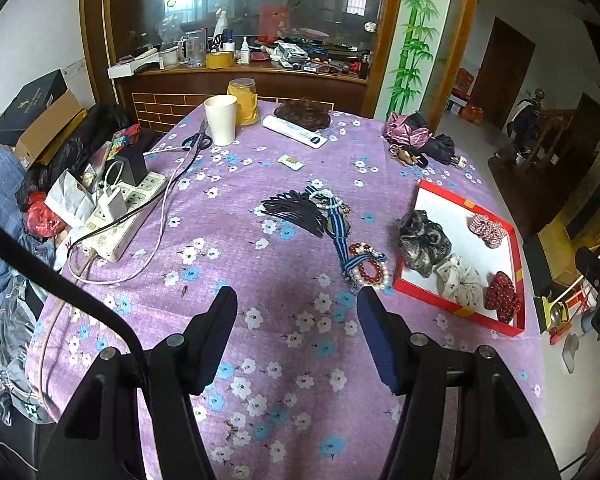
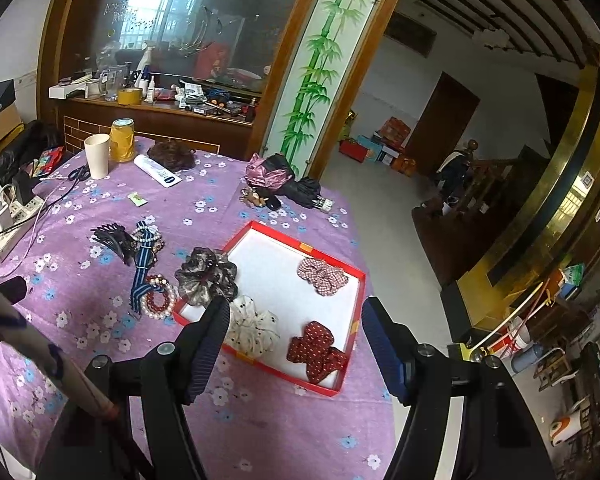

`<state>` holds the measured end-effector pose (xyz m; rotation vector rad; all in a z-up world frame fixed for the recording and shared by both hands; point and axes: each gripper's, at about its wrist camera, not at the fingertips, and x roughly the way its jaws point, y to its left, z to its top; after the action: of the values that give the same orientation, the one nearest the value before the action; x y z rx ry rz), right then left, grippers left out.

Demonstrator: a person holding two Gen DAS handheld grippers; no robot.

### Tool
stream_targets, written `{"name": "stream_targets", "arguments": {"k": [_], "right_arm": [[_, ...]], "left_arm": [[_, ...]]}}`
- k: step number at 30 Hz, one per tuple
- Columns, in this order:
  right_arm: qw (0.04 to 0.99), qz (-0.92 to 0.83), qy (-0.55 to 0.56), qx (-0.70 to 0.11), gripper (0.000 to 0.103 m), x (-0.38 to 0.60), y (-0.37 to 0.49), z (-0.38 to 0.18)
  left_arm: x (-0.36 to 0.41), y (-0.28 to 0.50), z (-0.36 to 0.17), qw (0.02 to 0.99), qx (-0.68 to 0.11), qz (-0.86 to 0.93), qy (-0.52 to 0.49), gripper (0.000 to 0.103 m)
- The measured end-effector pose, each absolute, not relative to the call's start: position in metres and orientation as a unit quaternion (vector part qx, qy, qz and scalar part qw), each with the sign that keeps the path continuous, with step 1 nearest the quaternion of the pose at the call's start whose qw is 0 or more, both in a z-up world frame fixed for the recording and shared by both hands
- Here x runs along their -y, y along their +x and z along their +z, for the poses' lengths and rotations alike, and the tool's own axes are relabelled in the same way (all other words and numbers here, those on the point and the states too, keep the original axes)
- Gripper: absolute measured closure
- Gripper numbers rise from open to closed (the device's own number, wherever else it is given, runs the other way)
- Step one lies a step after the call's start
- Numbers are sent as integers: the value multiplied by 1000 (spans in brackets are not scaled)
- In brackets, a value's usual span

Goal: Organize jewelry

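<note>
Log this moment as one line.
left gripper: open, empty | right gripper: open, above red tray | dark scrunchie: across tray rim | bracelets: on cloth

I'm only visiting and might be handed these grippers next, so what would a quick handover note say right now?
Left gripper: open, empty, above the cloth.
Right gripper: open, empty, above the red tray.
Done: three scrunchies lie in the tray; the grey scrunchie sits across its rim.
Left: black hair combs, striped ribbon and bead bracelets lie on the cloth beside the tray.
</note>
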<state>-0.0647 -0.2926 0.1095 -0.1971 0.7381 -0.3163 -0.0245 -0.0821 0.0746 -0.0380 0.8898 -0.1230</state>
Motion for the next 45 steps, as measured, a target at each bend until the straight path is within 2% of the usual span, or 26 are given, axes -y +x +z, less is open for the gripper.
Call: {"name": "stream_targets", "arguments": {"k": [5,9,15,21,29,38,45], "right_arm": [[915,-148,-95,-363,28,283,-50,106],[913,-122,-75,-382,27,279,-31,95],[904,-33,7,-425,27,282,8,49],[880,52,112,-459,44,286,45,5],[854,38,195,-480,45,306,77,-24],[825,148,196,-509,45,260,85,-41],[805,141,195,-542,45,244,94,-74]], "left_arm": [[69,-5,68,897,-438,-56,-22,42],[50,19,59,896,-441,-41,-25,37],[22,77,26,888,-458,-28,-25,36],[22,148,-17,862,-497,-87,-44,37],[37,207,-39,848,-506,-150,-52,37],[52,251,-59,818,-527,-218,-69,34],[75,253,-78,798,-546,-253,-35,36]]}}
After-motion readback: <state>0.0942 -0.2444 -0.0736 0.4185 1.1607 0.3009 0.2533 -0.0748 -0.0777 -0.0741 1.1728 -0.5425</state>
